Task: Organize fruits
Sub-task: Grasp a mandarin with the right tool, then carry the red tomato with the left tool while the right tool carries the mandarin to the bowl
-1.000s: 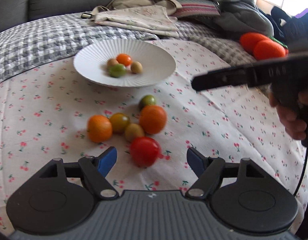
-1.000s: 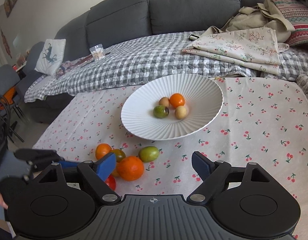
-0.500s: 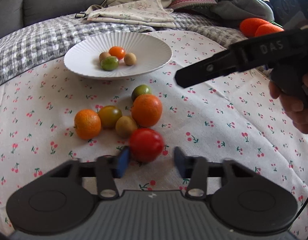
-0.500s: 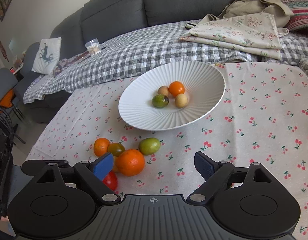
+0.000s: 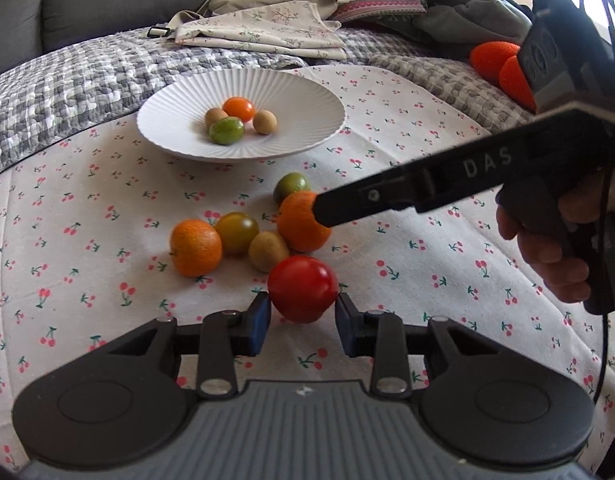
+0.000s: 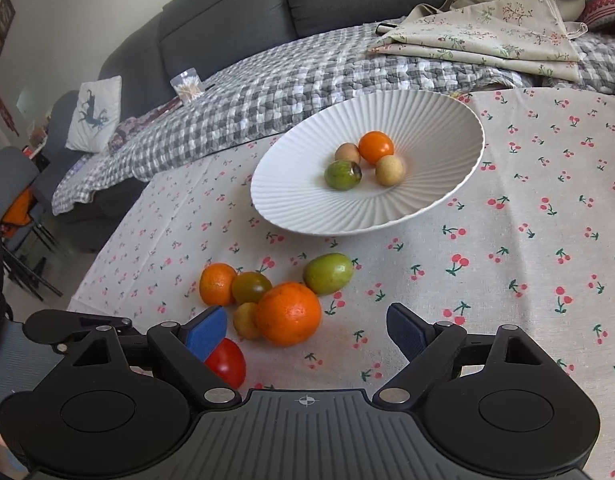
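My left gripper (image 5: 303, 316) is shut on a red tomato (image 5: 302, 289) on the cherry-print tablecloth; the tomato also shows in the right wrist view (image 6: 227, 362). Behind it lie a large orange (image 5: 301, 222), a small orange (image 5: 195, 247), a dark green tomato (image 5: 237, 233), a kiwi (image 5: 268, 251) and a green fruit (image 5: 291, 186). A white ribbed plate (image 5: 307, 120) holds several small fruits. My right gripper (image 6: 307, 326) is open and empty, low over the large orange (image 6: 288, 314); one finger (image 5: 387, 200) reaches across the left wrist view.
A grey checked blanket (image 6: 267, 92) and folded floral cloths (image 6: 487, 36) lie on the sofa behind the table. Two orange knitted things (image 5: 503, 68) sit at the right. The table's left edge (image 6: 107, 248) drops to the floor, with chairs beyond.
My left gripper has moved forward and closed around the red tomato. My right gripper has come down and in toward the large orange.
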`<state>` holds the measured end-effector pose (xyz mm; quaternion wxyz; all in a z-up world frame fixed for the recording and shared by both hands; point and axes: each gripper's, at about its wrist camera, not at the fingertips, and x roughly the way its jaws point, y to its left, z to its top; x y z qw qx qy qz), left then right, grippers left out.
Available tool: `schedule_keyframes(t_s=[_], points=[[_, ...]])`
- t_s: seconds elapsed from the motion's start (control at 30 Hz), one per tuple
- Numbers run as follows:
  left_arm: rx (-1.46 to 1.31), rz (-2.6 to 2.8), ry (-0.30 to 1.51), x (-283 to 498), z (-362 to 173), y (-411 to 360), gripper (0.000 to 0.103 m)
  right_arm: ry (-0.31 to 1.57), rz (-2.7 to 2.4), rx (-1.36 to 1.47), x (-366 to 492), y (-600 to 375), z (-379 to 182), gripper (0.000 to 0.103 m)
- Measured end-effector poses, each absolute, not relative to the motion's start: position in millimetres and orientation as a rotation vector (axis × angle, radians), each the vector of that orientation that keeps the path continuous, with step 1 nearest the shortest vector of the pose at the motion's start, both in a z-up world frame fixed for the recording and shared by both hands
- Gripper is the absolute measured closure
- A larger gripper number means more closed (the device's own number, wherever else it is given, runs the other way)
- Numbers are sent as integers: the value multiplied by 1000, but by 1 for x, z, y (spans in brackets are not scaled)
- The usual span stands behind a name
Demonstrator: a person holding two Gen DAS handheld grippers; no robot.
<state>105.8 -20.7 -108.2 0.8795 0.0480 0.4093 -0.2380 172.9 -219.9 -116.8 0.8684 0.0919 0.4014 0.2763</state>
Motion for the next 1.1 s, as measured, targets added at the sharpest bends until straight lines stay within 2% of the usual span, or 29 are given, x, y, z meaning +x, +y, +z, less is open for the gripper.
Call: schedule_keyframes(t_s=[0.13, 0.27, 0.33, 0.47, 0.5, 1.1], points=[[69, -486, 851, 109, -105, -10, 70, 846, 577, 196, 175, -218, -119, 16], [60, -478, 852, 108, -105, -4, 70, 847, 582, 192, 177, -210, -122, 23], [59, -476, 852, 108, -105, -3, 70, 856, 592, 181, 178, -204, -124, 30], [53, -468, 854, 109, -106, 0, 70, 872, 613, 159, 180, -195, -130, 62], [51, -466, 853, 110, -105, 1, 70, 871, 613, 148, 180, -194, -131, 64], [25, -442, 809, 119, -90, -2, 70, 800, 631, 138, 176, -231, -105, 65]])
